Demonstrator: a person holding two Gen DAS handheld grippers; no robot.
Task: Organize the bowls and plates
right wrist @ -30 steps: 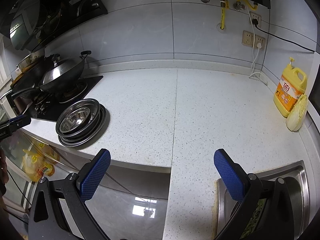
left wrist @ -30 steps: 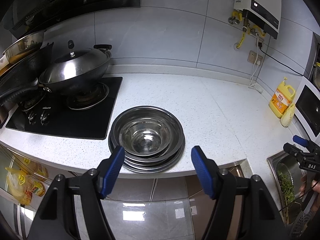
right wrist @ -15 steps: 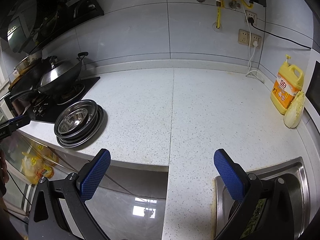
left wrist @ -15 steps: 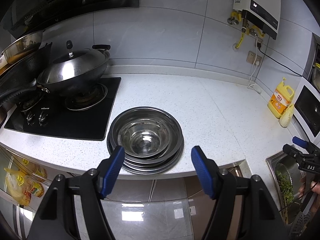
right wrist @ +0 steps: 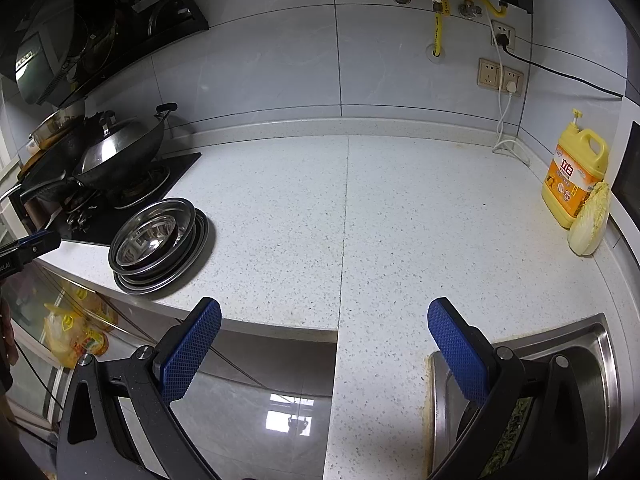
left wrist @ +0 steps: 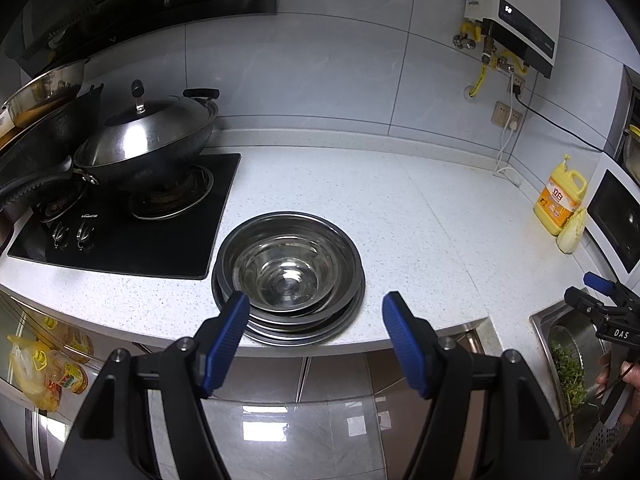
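A stack of steel bowls and plates [left wrist: 288, 276] sits on the white speckled counter near its front edge, just right of the stove; it also shows in the right wrist view [right wrist: 158, 242]. My left gripper [left wrist: 316, 310] is open and empty, held in front of and slightly above the stack, off the counter's edge. My right gripper [right wrist: 324, 316] is open and empty over the counter's front edge near the sink. The right gripper's tip shows at the left wrist view's right edge [left wrist: 600, 300].
A black gas stove [left wrist: 120, 224] carries a lidded wok [left wrist: 148, 144]. A yellow detergent bottle [right wrist: 576, 176] and a cabbage [right wrist: 590, 220] stand at the right wall. A steel sink [right wrist: 560, 360] with greens lies at the front right. Cords hang from wall sockets.
Both grippers drifted slightly; the stack sits a little lower and nearer in the left view. Nothing was grasped or released.
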